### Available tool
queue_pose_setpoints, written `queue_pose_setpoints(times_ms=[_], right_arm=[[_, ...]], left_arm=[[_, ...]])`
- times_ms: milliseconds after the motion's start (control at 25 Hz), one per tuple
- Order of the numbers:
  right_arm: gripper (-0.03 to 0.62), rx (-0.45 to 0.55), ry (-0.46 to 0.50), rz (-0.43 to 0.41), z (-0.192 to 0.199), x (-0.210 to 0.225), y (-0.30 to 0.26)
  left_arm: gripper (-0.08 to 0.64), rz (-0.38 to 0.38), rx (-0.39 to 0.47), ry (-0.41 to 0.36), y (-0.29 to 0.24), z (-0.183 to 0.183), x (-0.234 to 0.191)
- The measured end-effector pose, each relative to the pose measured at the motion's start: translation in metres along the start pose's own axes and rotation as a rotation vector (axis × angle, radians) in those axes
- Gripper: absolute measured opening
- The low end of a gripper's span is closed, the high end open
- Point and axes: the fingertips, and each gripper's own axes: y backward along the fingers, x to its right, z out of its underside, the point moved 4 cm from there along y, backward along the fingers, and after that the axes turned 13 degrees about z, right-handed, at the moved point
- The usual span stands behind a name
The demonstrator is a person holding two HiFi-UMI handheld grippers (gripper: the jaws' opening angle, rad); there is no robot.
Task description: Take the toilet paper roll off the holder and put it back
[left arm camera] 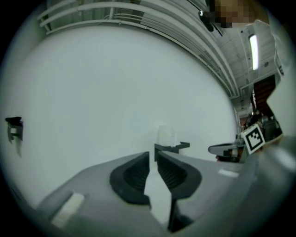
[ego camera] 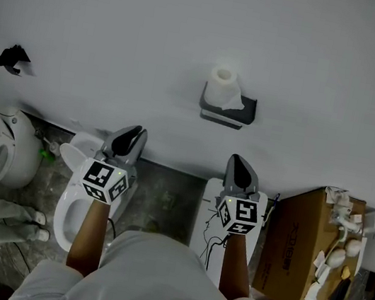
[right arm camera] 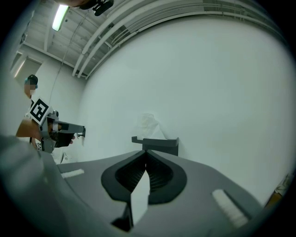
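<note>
Left claw [ego camera: 131,137] is held at a narrow slit, right claw [ego camera: 240,166] is closed, both empty. Toilet paper roll [ego camera: 221,87] is seated on holder [ego camera: 243,111], well apart; removal not yet started.

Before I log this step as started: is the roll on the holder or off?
On. The roll stands upright on top of the holder, as all three views show.

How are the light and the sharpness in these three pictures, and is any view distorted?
Head view: dim, even light, the toilet paper roll fairly sharp. Left gripper view: fisheye bending, dark round border, the roll pale and blurred. Right gripper view: same bending, a ceiling lamp shines bright at top left.
</note>
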Motion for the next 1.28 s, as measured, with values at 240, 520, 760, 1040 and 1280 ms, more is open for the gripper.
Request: queue_pose_setpoints(times_ms=[240, 520, 760, 1040, 1280], right_arm=[[0.002, 0.000, 0.005, 0.009, 0.000, -0.003, 0.004], [0.002, 0.000, 0.019, 0.016, 0.001, -0.004, 0.009], [0.002, 0.009, 0.011, 0.031, -0.001, -0.001, 0.007], [0.002, 0.012, 0.012, 0.035, -0.001, 0.000, 0.007], [0.002, 0.011, 0.016, 0.039, -0.001, 0.003, 0.006]], left_arm=[[0.002, -0.026, 0.011, 0.007, 0.011, 0.006, -0.002], [0.000, -0.022, 0.021, 0.001, 0.011, 0.003, -0.005], [0.000, -0.025, 0.025, -0.014, 0.012, -0.001, -0.011], [0.000, -0.019, 0.020, -0.019, 0.009, -0.002, -0.012], [-0.002, -0.011, 0.014, -0.025, 0.006, -0.001, -0.010]])
